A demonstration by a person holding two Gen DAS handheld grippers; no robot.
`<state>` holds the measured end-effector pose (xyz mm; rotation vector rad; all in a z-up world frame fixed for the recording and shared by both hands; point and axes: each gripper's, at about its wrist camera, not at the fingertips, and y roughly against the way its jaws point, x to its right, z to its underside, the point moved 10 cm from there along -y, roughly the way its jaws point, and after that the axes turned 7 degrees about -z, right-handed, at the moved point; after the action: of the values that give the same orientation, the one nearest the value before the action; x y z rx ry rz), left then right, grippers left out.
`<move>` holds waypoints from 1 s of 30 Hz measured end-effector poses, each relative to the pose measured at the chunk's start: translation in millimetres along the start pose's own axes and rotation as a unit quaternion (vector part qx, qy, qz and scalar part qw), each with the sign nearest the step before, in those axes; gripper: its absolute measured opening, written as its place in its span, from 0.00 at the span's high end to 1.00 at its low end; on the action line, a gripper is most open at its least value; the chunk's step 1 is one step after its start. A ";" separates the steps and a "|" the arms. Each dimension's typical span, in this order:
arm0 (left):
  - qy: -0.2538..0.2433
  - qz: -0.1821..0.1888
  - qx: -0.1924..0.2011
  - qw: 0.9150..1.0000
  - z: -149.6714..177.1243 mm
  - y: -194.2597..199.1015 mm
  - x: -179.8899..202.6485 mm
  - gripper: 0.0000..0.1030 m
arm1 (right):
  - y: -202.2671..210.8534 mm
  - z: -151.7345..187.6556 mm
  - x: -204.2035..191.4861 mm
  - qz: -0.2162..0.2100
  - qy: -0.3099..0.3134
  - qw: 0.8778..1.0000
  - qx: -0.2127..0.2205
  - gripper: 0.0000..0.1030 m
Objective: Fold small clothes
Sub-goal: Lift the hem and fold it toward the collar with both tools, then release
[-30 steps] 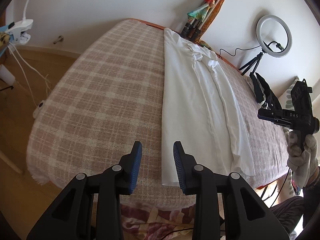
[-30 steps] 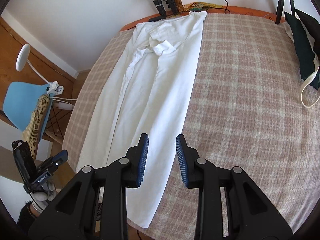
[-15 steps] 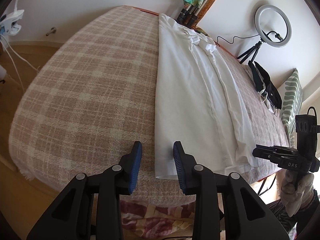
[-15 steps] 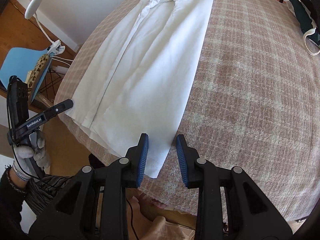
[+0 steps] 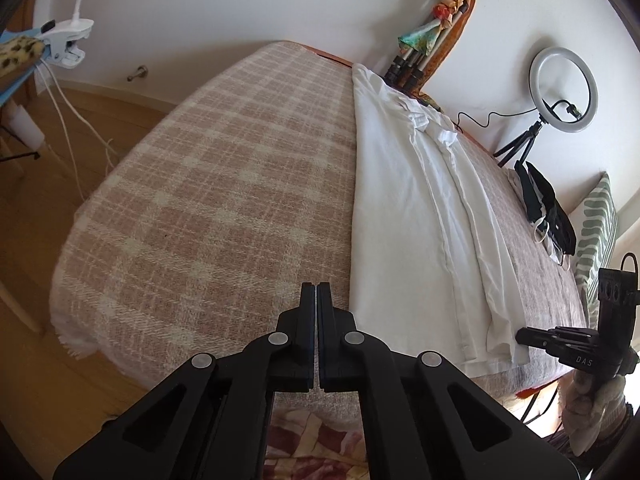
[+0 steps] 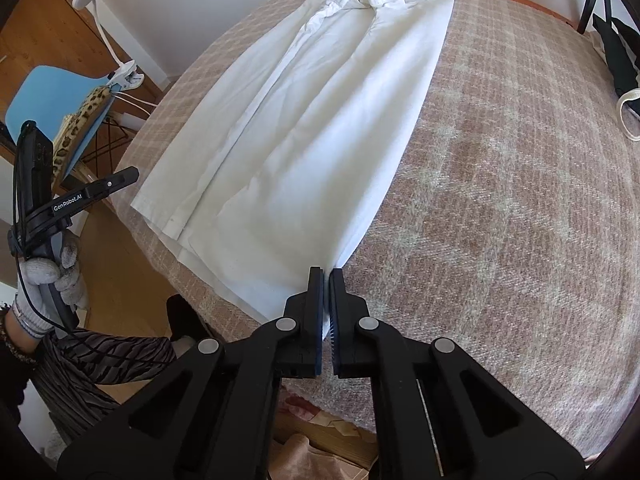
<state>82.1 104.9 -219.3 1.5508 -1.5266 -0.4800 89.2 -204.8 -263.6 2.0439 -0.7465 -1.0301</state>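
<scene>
A long white shirt (image 5: 416, 208) lies folded lengthwise on the plaid bed cover (image 5: 224, 200), its collar at the far end. It also shows in the right wrist view (image 6: 312, 128). My right gripper (image 6: 325, 276) is shut on the shirt's near hem corner at the bed's front edge. My left gripper (image 5: 316, 292) is shut and empty over the plaid cover, left of the shirt's other near corner. The right gripper shows in the left wrist view (image 5: 532, 338), and the left gripper in the right wrist view (image 6: 120, 178).
A ring light on a tripod (image 5: 560, 92) and dark garments (image 5: 544, 204) lie at the bed's far right. A striped pillow (image 5: 596, 232) is beyond them. A blue chair with a clip lamp (image 6: 60, 96) stands left of the bed on the wooden floor (image 5: 36, 320).
Both grippers closed. The right one took hold of the shirt's near hem corner. The left one closed on nothing, left of the shirt edge.
</scene>
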 end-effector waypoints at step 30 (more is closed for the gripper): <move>-0.037 0.020 0.000 0.999 8.0 -0.6 32.1 0.98 | 16.9 2.1 -1.4 -0.005 -0.011 0.999 0.031 0.98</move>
<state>81.6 72.2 -214.4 1.5142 -1.6107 -0.5185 83.7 -214.2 -250.4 2.0938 -0.7876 -1.0489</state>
